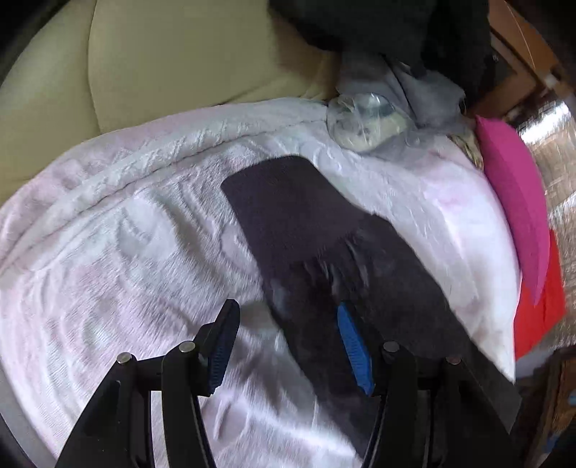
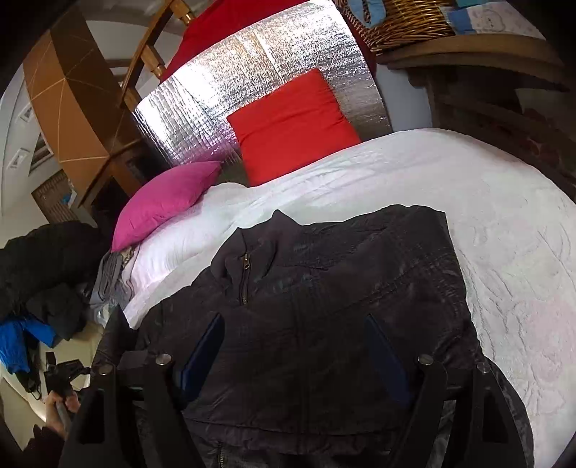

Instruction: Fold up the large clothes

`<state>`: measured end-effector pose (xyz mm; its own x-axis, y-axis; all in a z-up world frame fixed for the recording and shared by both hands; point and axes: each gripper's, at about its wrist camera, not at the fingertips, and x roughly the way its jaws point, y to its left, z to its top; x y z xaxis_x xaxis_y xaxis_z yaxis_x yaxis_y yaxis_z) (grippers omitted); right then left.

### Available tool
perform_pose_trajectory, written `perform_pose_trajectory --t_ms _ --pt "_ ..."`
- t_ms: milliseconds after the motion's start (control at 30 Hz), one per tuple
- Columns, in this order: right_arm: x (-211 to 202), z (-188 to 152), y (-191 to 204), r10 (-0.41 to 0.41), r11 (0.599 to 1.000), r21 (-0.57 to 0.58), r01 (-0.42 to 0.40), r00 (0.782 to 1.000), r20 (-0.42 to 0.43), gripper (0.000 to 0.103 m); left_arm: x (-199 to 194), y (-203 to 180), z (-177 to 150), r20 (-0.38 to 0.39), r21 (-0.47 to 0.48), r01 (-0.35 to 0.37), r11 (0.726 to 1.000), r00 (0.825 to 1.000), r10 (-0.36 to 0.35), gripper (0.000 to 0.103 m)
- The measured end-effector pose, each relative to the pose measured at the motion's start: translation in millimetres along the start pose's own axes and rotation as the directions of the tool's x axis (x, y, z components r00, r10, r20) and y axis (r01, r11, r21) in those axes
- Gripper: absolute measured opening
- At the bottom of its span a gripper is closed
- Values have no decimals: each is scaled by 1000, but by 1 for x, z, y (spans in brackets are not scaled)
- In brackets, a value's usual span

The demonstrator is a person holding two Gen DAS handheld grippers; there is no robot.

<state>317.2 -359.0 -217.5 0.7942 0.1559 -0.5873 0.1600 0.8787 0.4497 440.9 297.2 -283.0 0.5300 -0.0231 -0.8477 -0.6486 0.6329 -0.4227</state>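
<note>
A dark jacket [image 2: 324, 306] lies spread on a white blanket [image 2: 468, 201] over a bed, collar and zip [image 2: 244, 280] toward the pillows, front up; one sleeve [image 1: 298, 216] stretches flat across the blanket in the left wrist view, its cuff end squared off. The left gripper [image 1: 288, 316] hangs over that sleeve with its jaws apart, one blue pad [image 1: 354, 345] above the dark cloth, the other over the blanket; nothing is pinched between them, and the picture is blurred. The right gripper [image 2: 295, 345] stands wide open above the jacket's chest, fingers either side of the zip line, holding nothing. A pink pillow [image 2: 165, 201] and a red pillow [image 2: 291, 126] lean at the head of the bed against a silver foil sheet [image 2: 230, 79]; a wicker basket [image 2: 399, 21] sits on a shelf beyond; a heap of dark clothes [image 2: 39, 259] lies to the side.
</note>
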Motion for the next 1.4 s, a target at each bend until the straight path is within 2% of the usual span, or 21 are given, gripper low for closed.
perform_pose_trajectory --t_ms 67,100,133,200,333,500,600,700,800,833,867,933,1033,1100,1133,1267,1333,1400 --pt "2 -2 3 -12 1000 -17 12 1000 -6 82 7 0 4 15 3 3 1000 1000 -3 56" --pt "4 -3 4 -20 999 -28 20 1000 -8 82 8 -1 5 24 5 6 1000 1000 -7 52" --pt "4 -3 4 -26 999 -37 25 1000 -11 82 10 -2 7 36 12 11 1000 999 -11 37" --pt "7 -4 6 -37 998 -56 36 999 -17 82 13 -5 8 42 30 0 1000 999 -1 35" --pt "9 -4 9 -57 995 -83 56 998 -11 82 3 -18 8 85 70 -5 998 996 -1 19" --pt "1 0 2 -51 997 -49 52 999 3 82 -47 -64 -3 145 223 17 975 988 -51 16" --pt "-5 2 -4 -43 999 -18 43 999 7 82 -88 -105 -25 189 353 24 935 977 -96 16" --pt "-7 4 -12 -35 999 25 35 999 -5 82 -132 -150 -59 206 479 64 875 961 -183 16" --pt "-10 5 -22 -26 997 76 27 1000 -13 82 -174 -195 -104 196 605 97 790 944 -266 15" --pt "-12 6 -26 -20 995 96 21 1000 -13 82 -189 -213 -125 184 653 110 749 937 -298 15" --pt "-14 7 -30 -12 993 118 13 1000 -10 82 -196 -223 -138 174 681 116 723 934 -313 15" --pt "-18 10 -41 9 984 177 -9 1000 -2 82 -217 -252 -181 141 763 123 635 926 -349 15" --pt "-22 12 -58 63 959 277 -61 998 4 82 -227 -281 -234 51 823 177 540 924 -380 15" --pt "-24 14 -71 100 934 345 -96 995 6 82 -227 -295 -265 -10 845 213 491 924 -383 15" --pt "-25 14 -75 111 924 366 -106 994 8 82 -222 -304 -289 -55 859 235 455 926 -374 15" --pt "-29 15 -100 172 870 464 -163 985 23 82 -199 -320 -357 -207 875 324 359 922 -328 17" --pt "-30 15 -111 194 842 506 -184 980 34 82 -178 -323 -389 -288 871 362 332 924 -252 21" --pt "-31 15 -120 213 816 541 -202 976 44 82 -165 -317 -409 -355 859 401 319 915 -194 35"
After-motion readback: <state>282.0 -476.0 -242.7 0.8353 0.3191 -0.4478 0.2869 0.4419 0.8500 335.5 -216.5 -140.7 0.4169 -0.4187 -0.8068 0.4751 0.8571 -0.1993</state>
